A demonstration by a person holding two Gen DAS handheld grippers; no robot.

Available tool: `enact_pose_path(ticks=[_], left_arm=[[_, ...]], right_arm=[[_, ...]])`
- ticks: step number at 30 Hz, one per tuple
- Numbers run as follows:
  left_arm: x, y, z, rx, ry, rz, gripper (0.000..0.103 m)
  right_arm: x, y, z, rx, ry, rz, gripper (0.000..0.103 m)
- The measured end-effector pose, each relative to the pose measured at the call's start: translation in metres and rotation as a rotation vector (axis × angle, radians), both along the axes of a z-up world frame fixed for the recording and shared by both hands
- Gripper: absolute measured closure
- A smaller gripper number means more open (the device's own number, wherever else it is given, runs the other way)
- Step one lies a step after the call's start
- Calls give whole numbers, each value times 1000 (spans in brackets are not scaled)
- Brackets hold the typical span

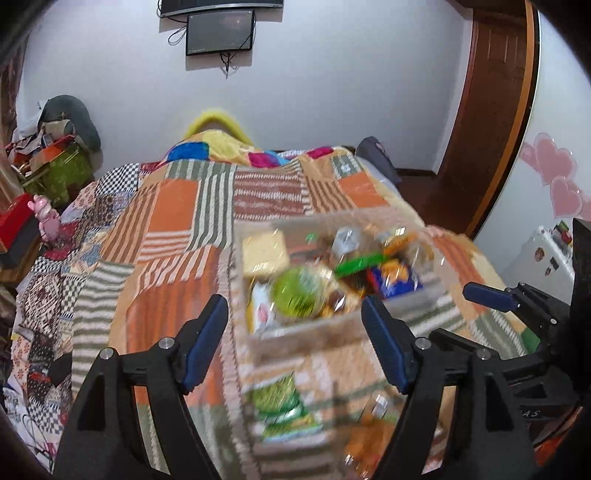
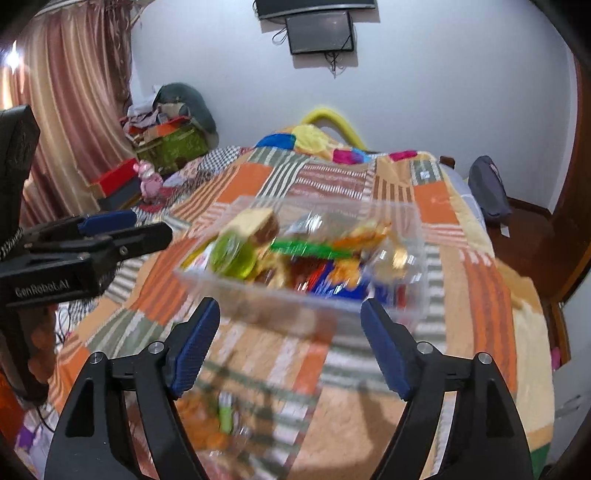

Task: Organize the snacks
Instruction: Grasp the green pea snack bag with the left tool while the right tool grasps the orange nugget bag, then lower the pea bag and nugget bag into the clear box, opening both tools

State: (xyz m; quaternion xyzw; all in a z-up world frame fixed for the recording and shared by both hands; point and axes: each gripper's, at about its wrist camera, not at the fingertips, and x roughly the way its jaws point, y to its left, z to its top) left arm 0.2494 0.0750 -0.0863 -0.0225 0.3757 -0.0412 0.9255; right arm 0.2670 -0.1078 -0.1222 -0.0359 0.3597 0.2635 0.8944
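Note:
A clear plastic container (image 1: 236,258) full of mixed snack packets sits on the patchwork bedspread (image 1: 170,206). My left gripper (image 1: 294,300) hovers just short of its near wall, open, with nothing between its blue pads. A green packet (image 1: 280,410) and an orange packet (image 1: 369,435) lie loose on the bedspread below it. In the right wrist view the container (image 2: 417,258) is blurred ahead of my right gripper (image 2: 290,302), which is open and holds nothing. A small green packet (image 2: 225,413) and an orange one (image 2: 207,439) lie near its left finger. Each gripper appears at the edge of the other's view.
The bed runs back to a white wall with a dark screen (image 1: 219,31). Cluttered boxes and a pink toy (image 1: 46,218) stand on the left, by a curtain (image 2: 74,92). A dark bag (image 2: 487,188) and a wooden door frame (image 1: 491,110) are on the right.

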Motion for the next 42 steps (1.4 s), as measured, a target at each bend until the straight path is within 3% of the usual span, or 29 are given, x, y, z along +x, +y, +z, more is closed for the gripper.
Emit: enact_pose_path(ticks=[9, 12, 21, 23, 25, 28, 35, 39, 41, 42], left_arm=[[-42, 23, -46, -9, 92, 4, 28], [-50, 28, -59, -9, 113, 11, 28], [-57, 33, -85, -26, 155, 4, 28], [-53, 31, -94, -35, 174, -5, 28], [-48, 27, -100, -39, 187, -10, 27], [-39, 22, -111, -57, 210, -14, 26], [-14, 20, -131, -140, 251, 27, 26], [-7, 17, -144, -146, 259, 42, 26], [-10, 12, -144, -127, 231, 42, 32], [-11, 11, -143, -129, 227, 35, 41]], right_arm=[[-36, 18, -39, 7, 102, 23, 25], [-44, 29, -49, 6, 131, 43, 16], [-40, 48, -80, -36, 229, 84, 15], [-41, 47, -84, -37, 222, 89, 19], [-44, 45, -83, -49, 196, 84, 34], [-41, 35, -80, -14, 200, 84, 48], [-42, 11, -74, 24, 161, 25, 55], [-44, 3, -72, 39, 152, 6, 58], [-44, -3, -70, 40, 142, -13, 58], [-43, -3, -70, 41, 142, -15, 58]])
